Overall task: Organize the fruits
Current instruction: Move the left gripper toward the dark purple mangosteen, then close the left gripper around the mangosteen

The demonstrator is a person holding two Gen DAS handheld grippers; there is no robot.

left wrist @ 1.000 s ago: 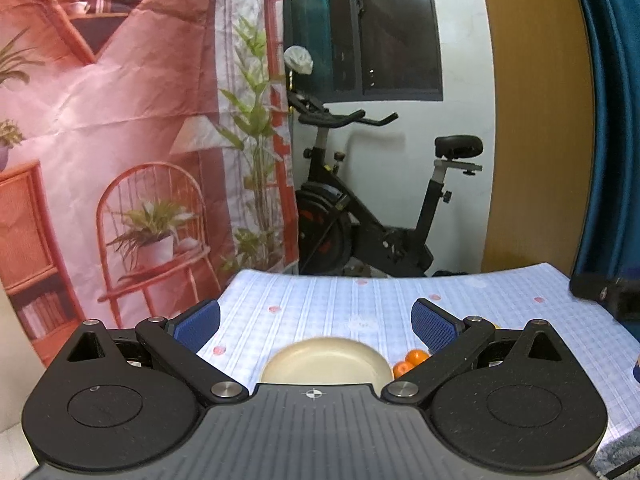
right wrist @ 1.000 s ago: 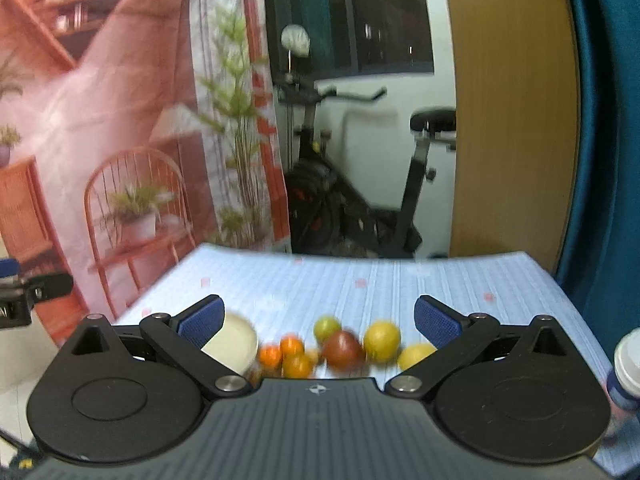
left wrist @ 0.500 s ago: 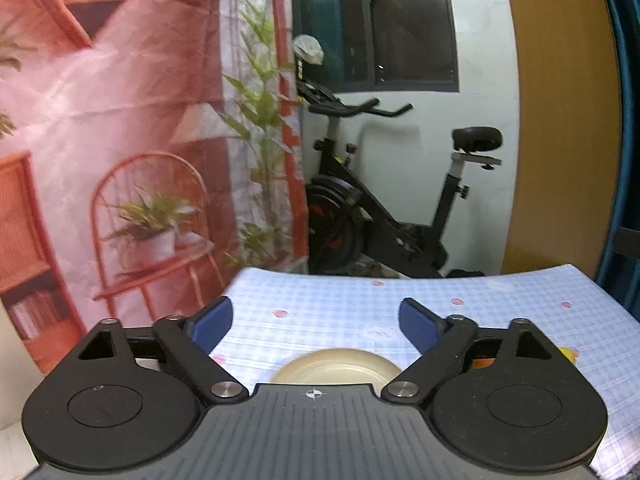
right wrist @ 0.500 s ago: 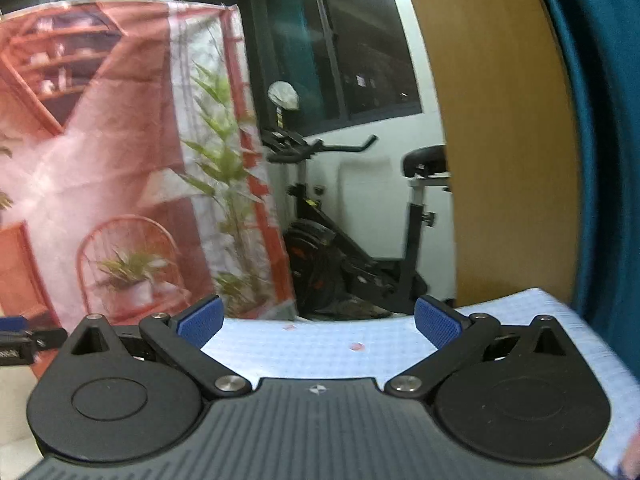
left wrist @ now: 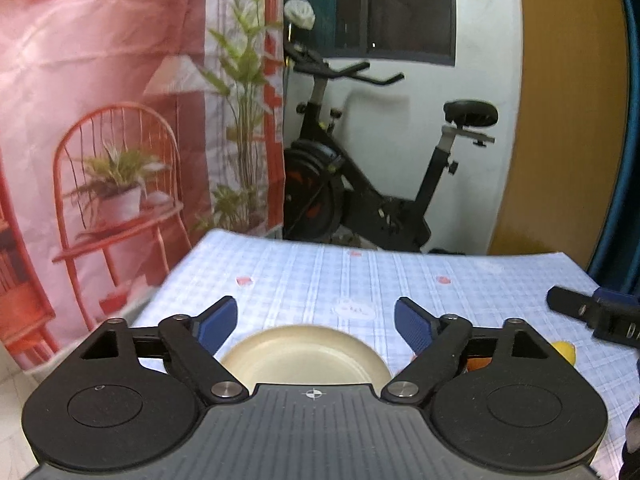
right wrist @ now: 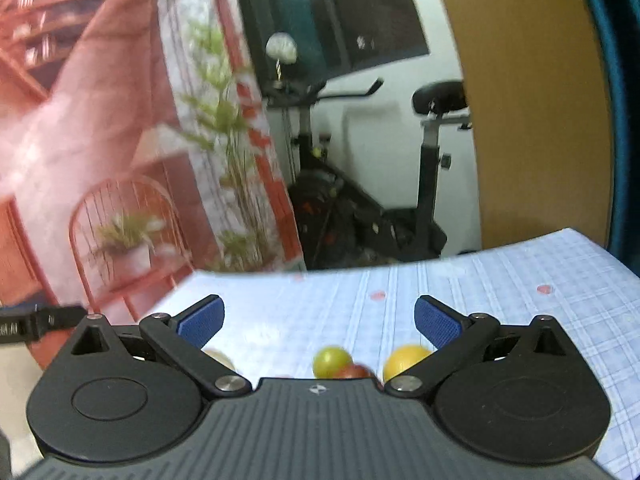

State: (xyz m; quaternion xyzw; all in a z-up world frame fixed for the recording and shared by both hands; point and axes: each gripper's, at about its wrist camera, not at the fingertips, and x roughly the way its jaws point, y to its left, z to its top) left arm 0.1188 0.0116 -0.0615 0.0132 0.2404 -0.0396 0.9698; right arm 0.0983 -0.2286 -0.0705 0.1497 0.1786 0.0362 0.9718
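A cream plate (left wrist: pixel 306 354) lies on the checked tablecloth, low in the left wrist view and partly behind the gripper body. My left gripper (left wrist: pixel 316 322) hovers above it, its jaws opening and nothing between them. An orange fruit (left wrist: pixel 478 363) and a yellow fruit (left wrist: pixel 564 352) peek out at its right. In the right wrist view a green fruit (right wrist: pixel 332 361), a reddish fruit (right wrist: pixel 356 371) and a yellow fruit (right wrist: pixel 406 360) sit close under my right gripper (right wrist: pixel 318 320), which stands open and empty. The plate's edge (right wrist: pixel 220 358) shows at its left.
The table wears a light blue checked cloth (left wrist: pixel 360 276) and ends at the far edge before an exercise bike (left wrist: pixel 360 184). A printed pink backdrop (left wrist: pixel 100 120) hangs left, a wooden panel (left wrist: pixel 568 120) and a blue curtain right. The other gripper's tip (left wrist: pixel 592 312) reaches in at right.
Both views have sunk toward the table. The right view tipped up to the wall, then came back onto the fruits. The left jaws narrowed a little, then widened again.
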